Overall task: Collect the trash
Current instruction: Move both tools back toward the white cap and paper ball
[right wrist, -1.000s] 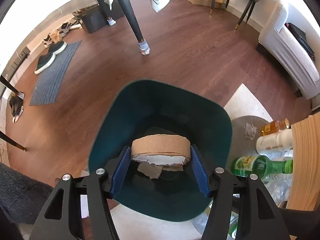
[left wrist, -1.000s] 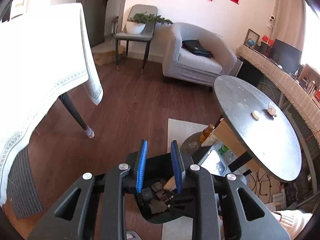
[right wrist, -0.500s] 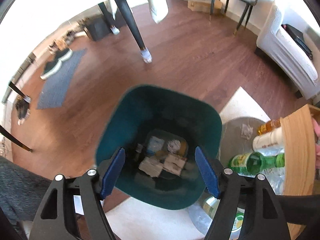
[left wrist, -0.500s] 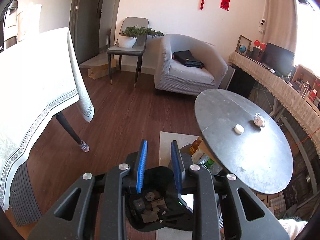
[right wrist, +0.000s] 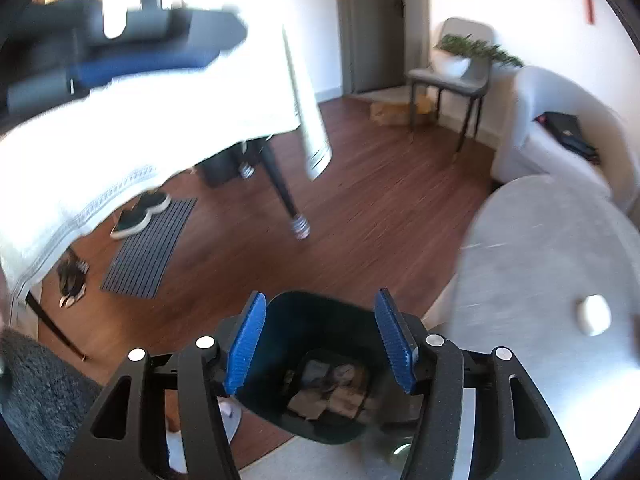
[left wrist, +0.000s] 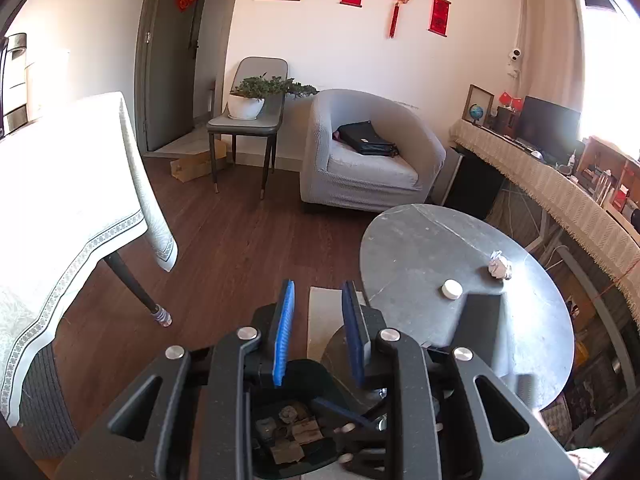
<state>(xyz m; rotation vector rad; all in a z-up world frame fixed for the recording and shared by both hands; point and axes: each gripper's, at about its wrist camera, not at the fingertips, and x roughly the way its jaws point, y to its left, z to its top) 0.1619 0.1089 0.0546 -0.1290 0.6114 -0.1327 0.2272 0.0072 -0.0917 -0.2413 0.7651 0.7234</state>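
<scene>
A: State of each gripper?
B: Left gripper (left wrist: 318, 330): jaws a narrow gap apart, empty. Right gripper (right wrist: 323, 342): jaws closing, empty.
A: Trash?
B: Crumpled paper (left wrist: 499, 265) and white cap (left wrist: 452, 290) on round table (left wrist: 420, 248), ahead-right of left gripper; bin (right wrist: 316, 320) below right gripper.
</scene>
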